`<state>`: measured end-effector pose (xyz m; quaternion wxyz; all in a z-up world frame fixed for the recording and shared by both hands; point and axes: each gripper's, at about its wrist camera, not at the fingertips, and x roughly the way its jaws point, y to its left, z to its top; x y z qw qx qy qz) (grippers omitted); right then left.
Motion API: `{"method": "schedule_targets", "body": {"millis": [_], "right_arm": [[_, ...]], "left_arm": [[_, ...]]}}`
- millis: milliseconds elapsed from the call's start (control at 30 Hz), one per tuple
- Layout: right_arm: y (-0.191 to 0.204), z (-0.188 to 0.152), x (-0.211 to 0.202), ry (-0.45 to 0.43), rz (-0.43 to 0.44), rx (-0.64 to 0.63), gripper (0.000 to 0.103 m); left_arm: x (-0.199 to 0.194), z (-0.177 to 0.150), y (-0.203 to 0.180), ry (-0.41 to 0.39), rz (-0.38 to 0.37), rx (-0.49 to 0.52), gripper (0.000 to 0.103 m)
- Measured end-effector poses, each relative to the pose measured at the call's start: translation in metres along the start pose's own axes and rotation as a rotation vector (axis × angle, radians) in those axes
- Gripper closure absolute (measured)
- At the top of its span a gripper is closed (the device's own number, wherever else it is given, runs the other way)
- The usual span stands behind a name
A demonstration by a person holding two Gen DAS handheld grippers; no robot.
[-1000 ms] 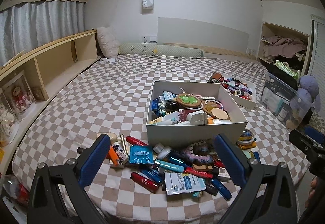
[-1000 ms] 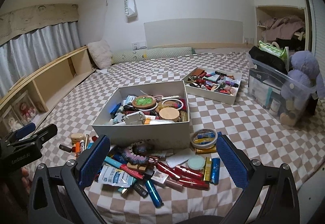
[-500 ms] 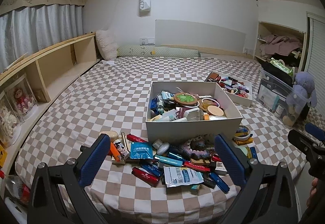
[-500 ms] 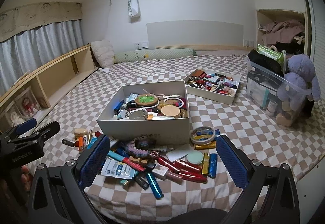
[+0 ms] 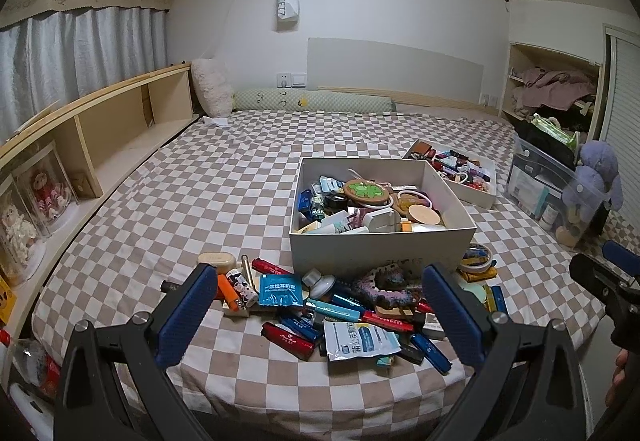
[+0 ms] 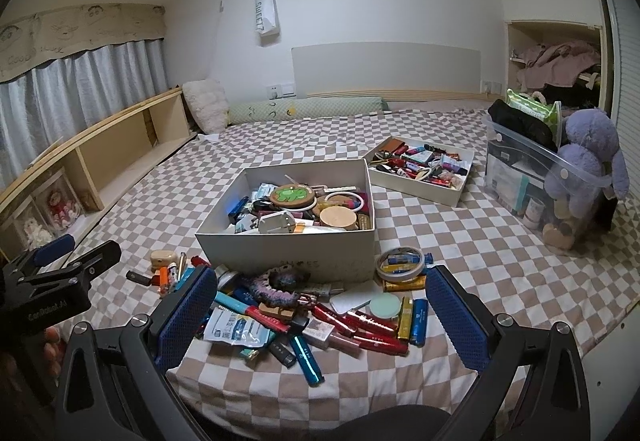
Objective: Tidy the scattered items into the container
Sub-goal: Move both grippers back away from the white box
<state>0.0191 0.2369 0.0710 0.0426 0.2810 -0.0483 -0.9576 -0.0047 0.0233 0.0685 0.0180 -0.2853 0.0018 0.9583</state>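
A white open box [image 5: 382, 249], already heaped with odds and ends, sits on the checkered bed straight ahead of both claws. The scattered items [image 5: 352, 313], tubes, packets, lighters, a tape roll [image 6: 400, 263], lie jumbled between box and fingertips.

**Counts on the bed**

Two open white boxes: a large box [image 6: 288, 253] near the front edge and a shallow box [image 6: 424, 189] behind it. One clear bin [image 6: 524, 177], one purple plush toy [image 6: 584, 161], one tape roll [image 6: 400, 263], two grippers.
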Motion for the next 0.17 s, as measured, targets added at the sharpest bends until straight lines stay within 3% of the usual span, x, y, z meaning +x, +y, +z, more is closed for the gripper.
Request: {"method": "schedule_targets", "body": {"millis": [167], "right_arm": [[0.0005,-0.0014,-0.001,0.005,-0.001,-0.002,0.0]], "left_arm": [[-0.0029,-0.0009,0.0002,-0.001,-0.002,-0.006,0.0]]}}
